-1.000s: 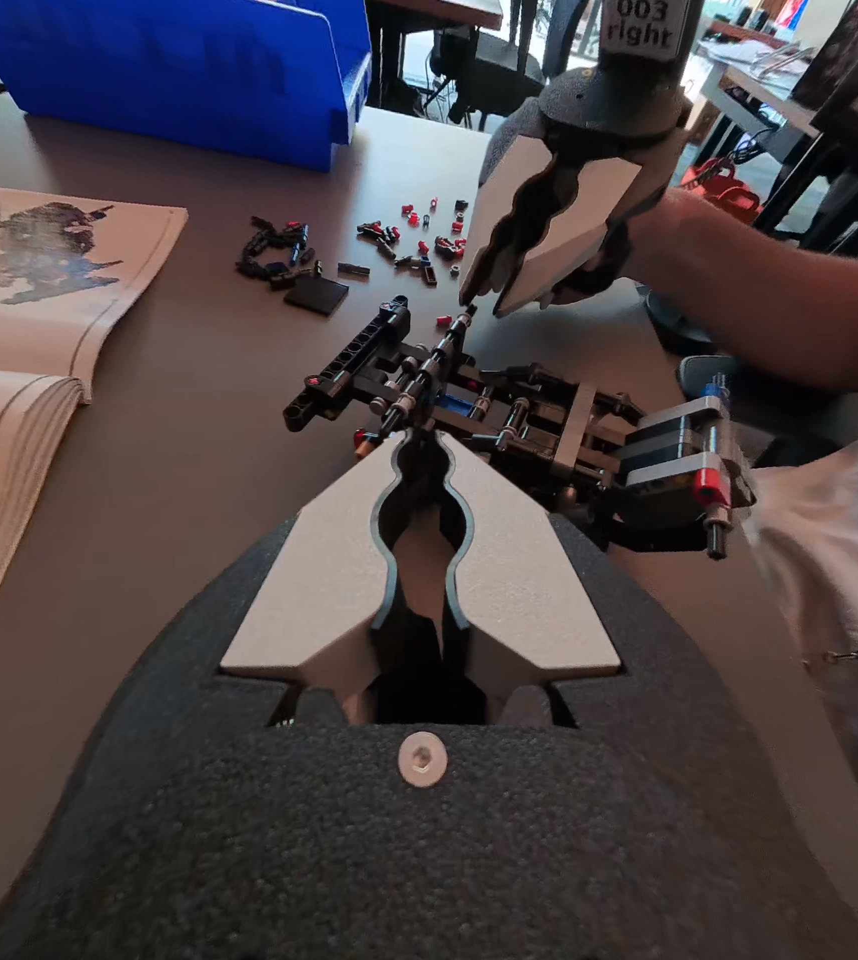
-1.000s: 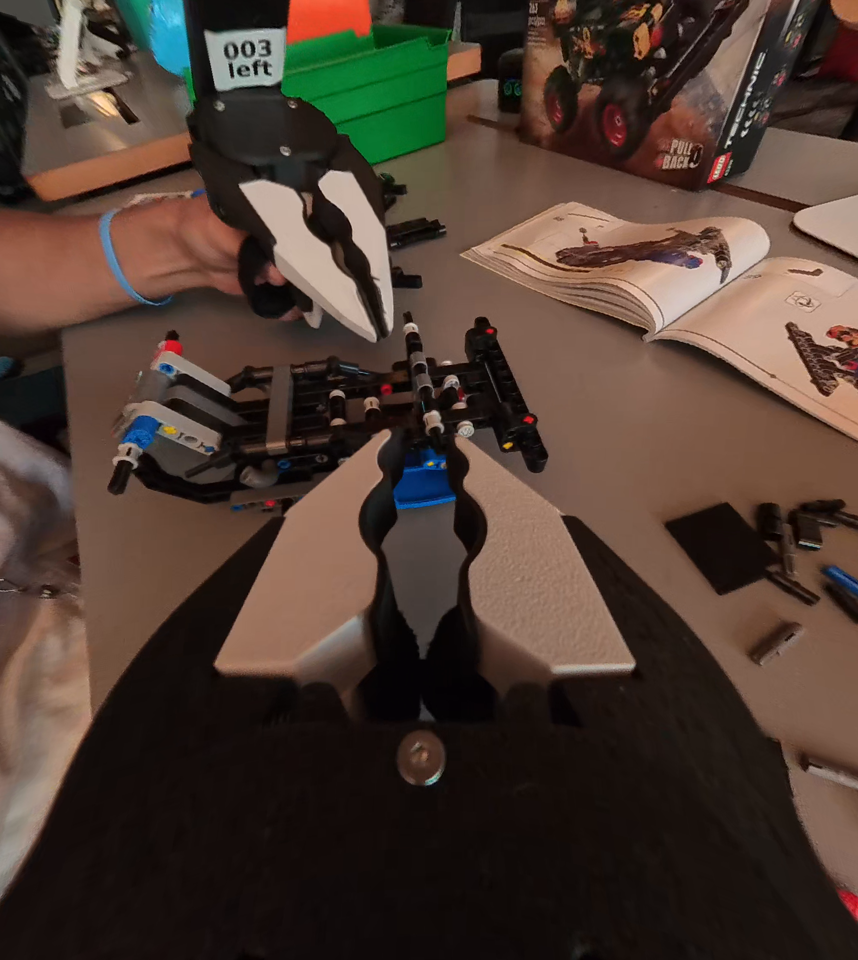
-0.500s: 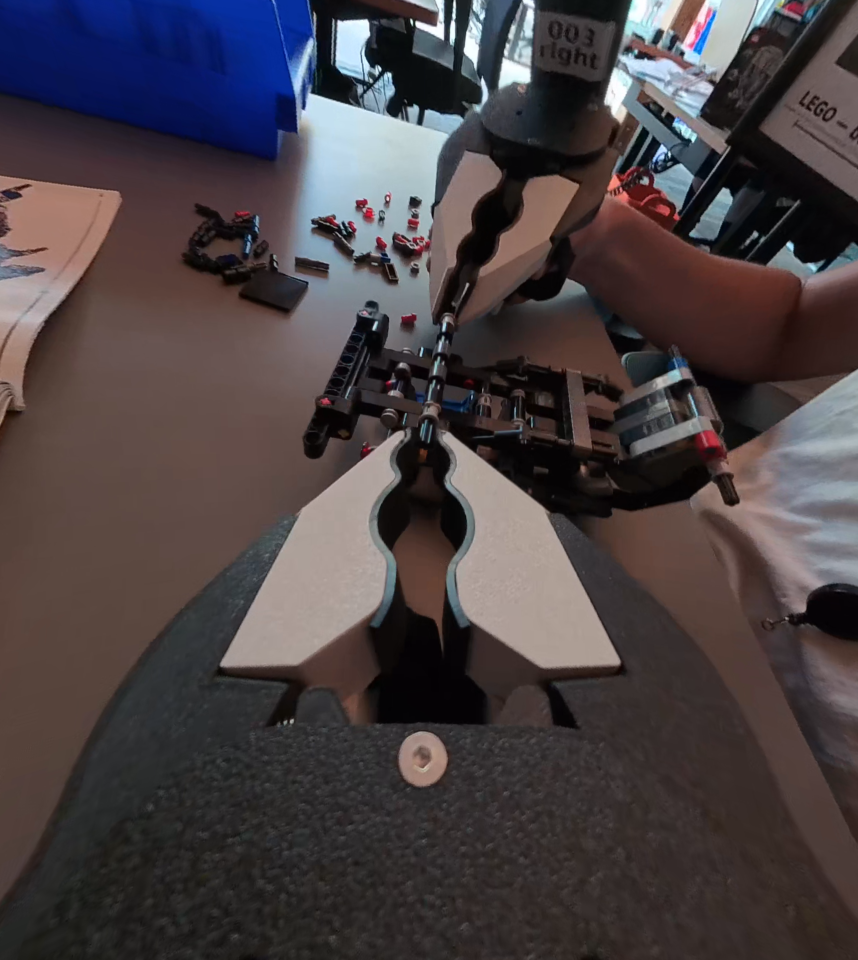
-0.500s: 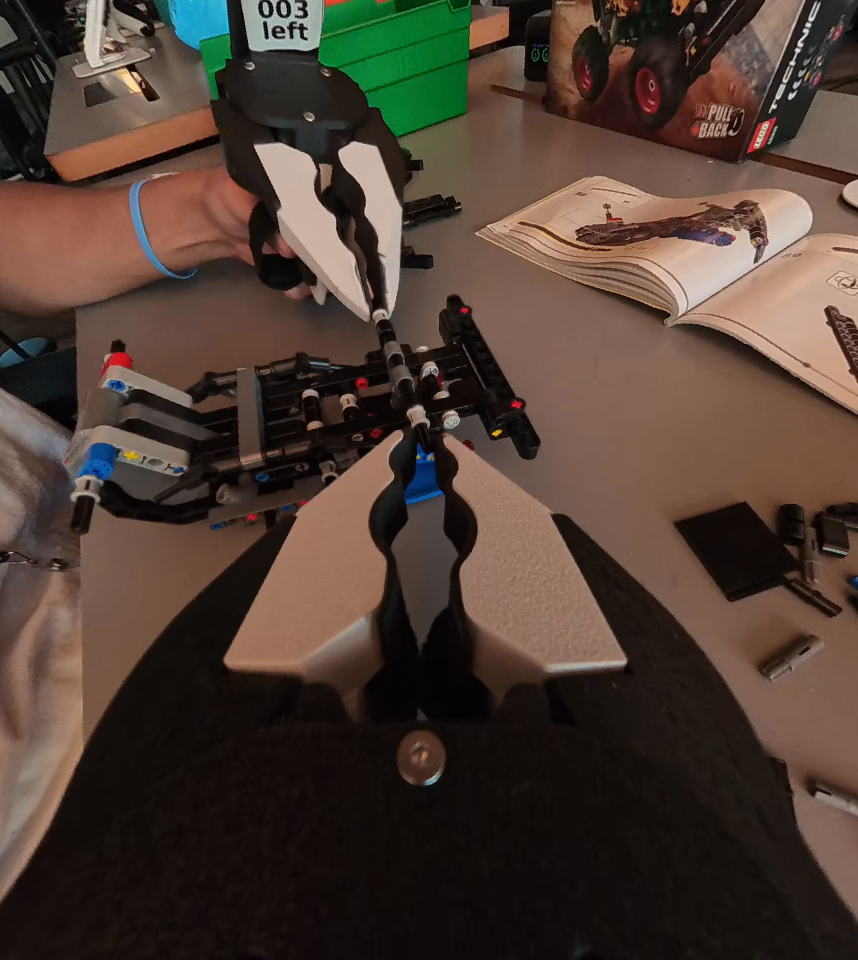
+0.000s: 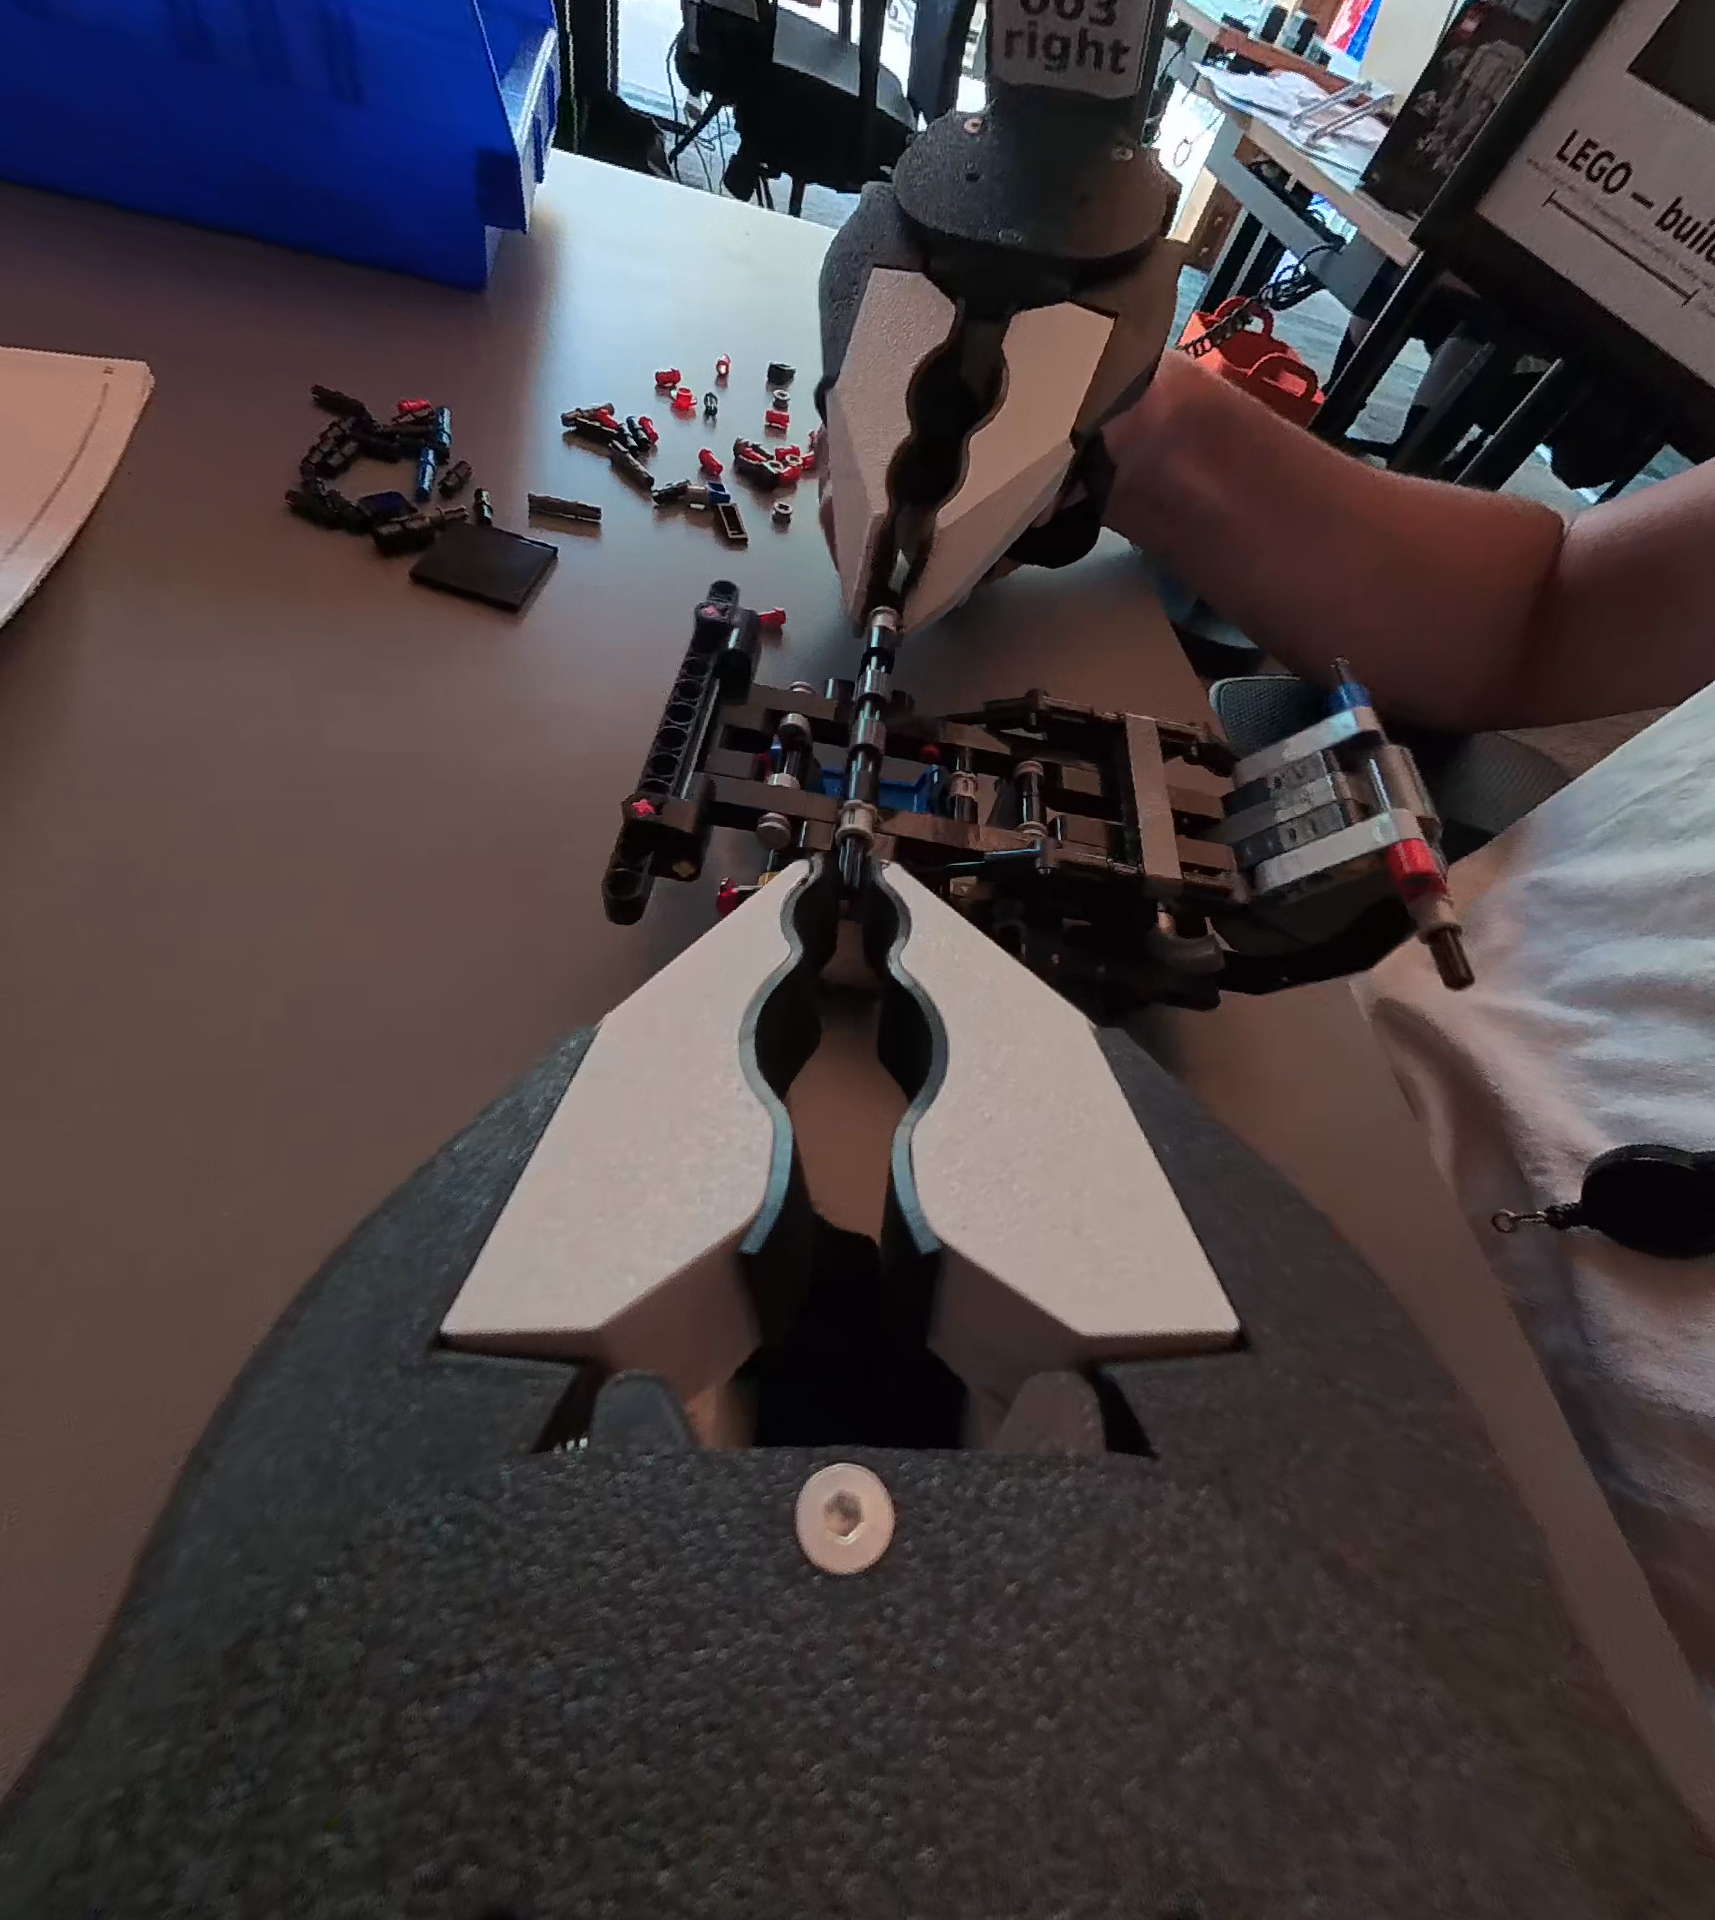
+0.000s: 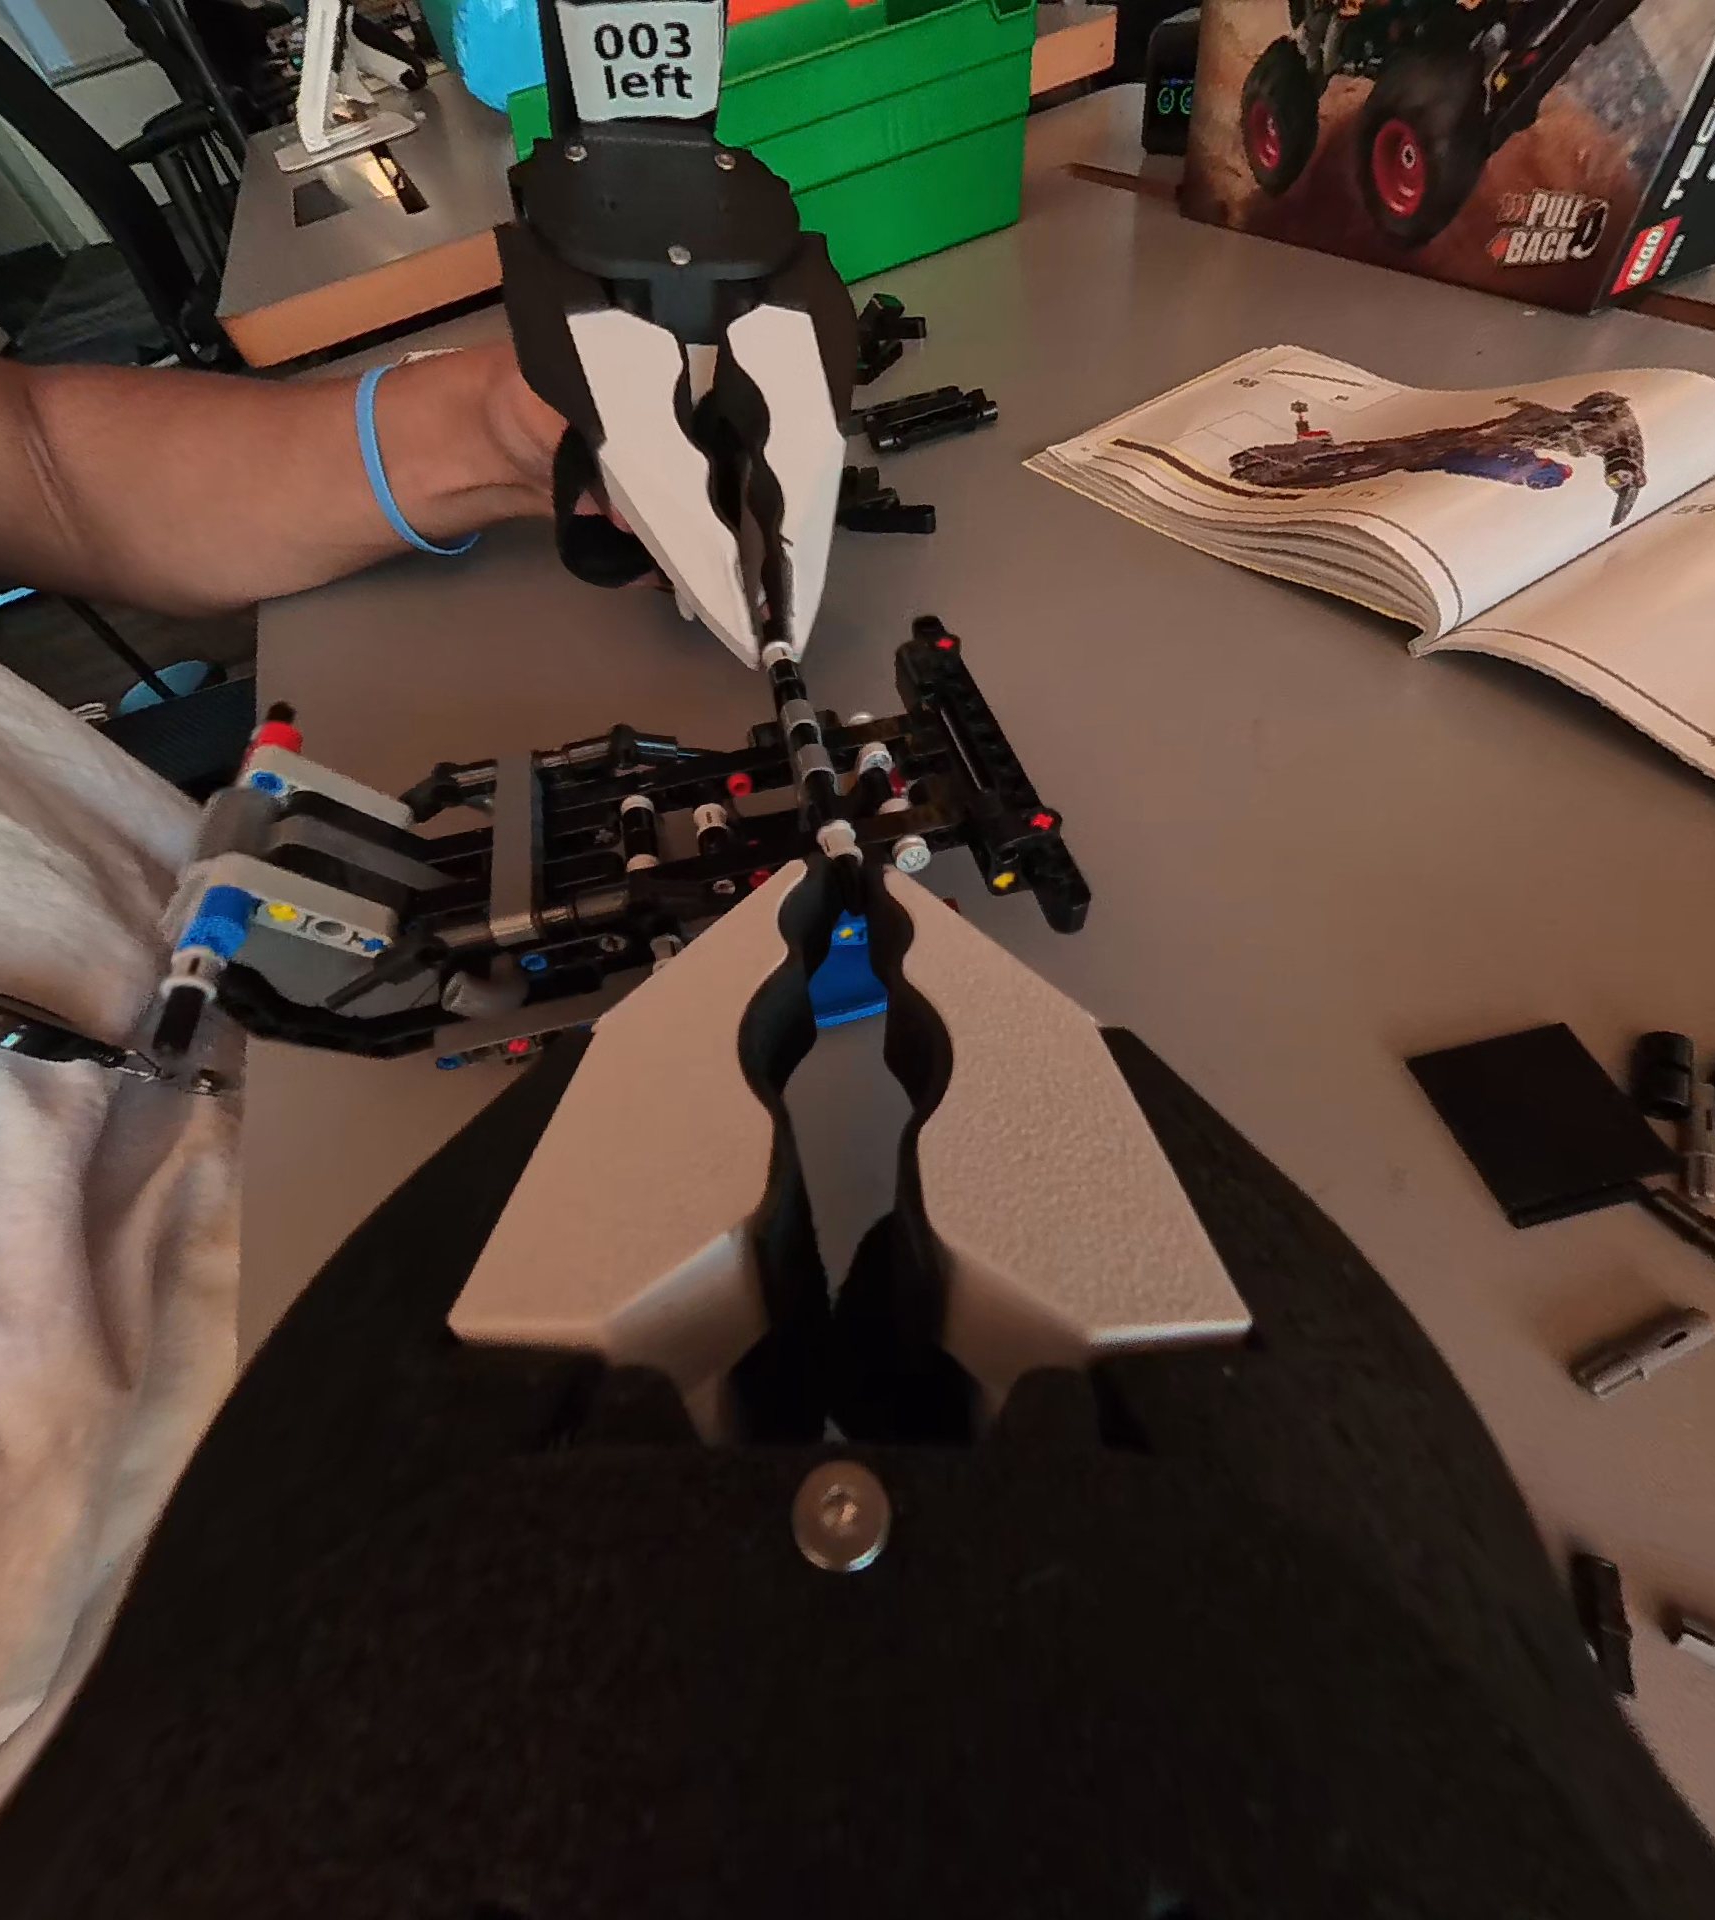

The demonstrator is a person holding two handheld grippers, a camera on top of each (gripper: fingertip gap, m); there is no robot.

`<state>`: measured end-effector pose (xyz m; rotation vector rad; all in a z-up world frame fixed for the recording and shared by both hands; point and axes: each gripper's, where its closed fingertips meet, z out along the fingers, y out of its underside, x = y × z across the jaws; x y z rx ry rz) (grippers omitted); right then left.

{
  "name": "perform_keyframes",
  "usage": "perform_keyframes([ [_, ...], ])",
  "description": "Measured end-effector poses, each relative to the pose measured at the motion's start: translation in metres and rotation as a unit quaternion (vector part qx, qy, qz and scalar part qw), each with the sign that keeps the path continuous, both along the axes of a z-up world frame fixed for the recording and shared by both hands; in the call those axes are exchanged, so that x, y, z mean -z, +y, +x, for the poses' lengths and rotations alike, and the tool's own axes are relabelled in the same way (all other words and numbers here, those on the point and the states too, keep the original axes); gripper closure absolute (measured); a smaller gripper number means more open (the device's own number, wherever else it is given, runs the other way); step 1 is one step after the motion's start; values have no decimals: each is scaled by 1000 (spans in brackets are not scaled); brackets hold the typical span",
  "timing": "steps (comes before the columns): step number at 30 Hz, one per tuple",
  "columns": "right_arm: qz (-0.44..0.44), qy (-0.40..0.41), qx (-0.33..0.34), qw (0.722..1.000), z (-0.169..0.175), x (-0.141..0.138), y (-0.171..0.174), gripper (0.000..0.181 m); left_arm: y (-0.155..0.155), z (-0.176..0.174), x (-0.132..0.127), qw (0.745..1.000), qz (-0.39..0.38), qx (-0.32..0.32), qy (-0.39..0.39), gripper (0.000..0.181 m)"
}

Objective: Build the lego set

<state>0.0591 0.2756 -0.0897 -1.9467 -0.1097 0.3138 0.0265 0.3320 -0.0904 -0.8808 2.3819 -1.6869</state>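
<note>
A black and grey chassis (image 5: 1040, 810) lies across the table's near edge; it also shows in the right wrist view (image 6: 624, 831). A black axle with grey bushes (image 5: 868, 727) runs across its front part. My left gripper (image 5: 845, 883) is shut on the near end of the axle. My right gripper (image 5: 889, 613) is shut on the far end, facing the left one. In the right wrist view the right gripper (image 6: 837, 883) pinches one end of the axle (image 6: 811, 764) and the left gripper (image 6: 778, 649) pinches the other. I cannot tell whether the chassis touches the table.
Loose red, black and grey parts (image 5: 687, 457) and a black flat panel (image 5: 484, 561) lie beyond the chassis. An open instruction booklet (image 6: 1455, 499) lies beside it. A blue bin (image 5: 209, 104), a green bin (image 6: 884, 125) and the set's box (image 6: 1455, 135) stand at the back. A person's white shirt (image 5: 1611, 1039) is at the table edge. My hands' fingertips stand some 8 centimeters from each other.
Both grippers have swung into line with the axle and closed on its two ends. The chassis has turned a little with them.
</note>
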Motion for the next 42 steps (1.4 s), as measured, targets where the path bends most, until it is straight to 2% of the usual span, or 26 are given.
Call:
perform_keyframes([
  [26, -2, -4, -12, 1000, -2, 1, 0, 177, -3, -1, 1, 1000, 7, 5, -5, 179],
  [39, -6, -6, 19, 1000, 4, 1, -7, 172, -5, 5, 0, 1000, 15, -14, -13, 178],
  [41, -2, -10, 38, 999, 9, -2, -13, 163, -3, 6, 0, 1000, 13, -18, -10, 172],
  [42, 3, -14, 56, 998, 14, -5, -17, 160, -3, 4, -4, 1000, 3, -13, -13, 160],
])
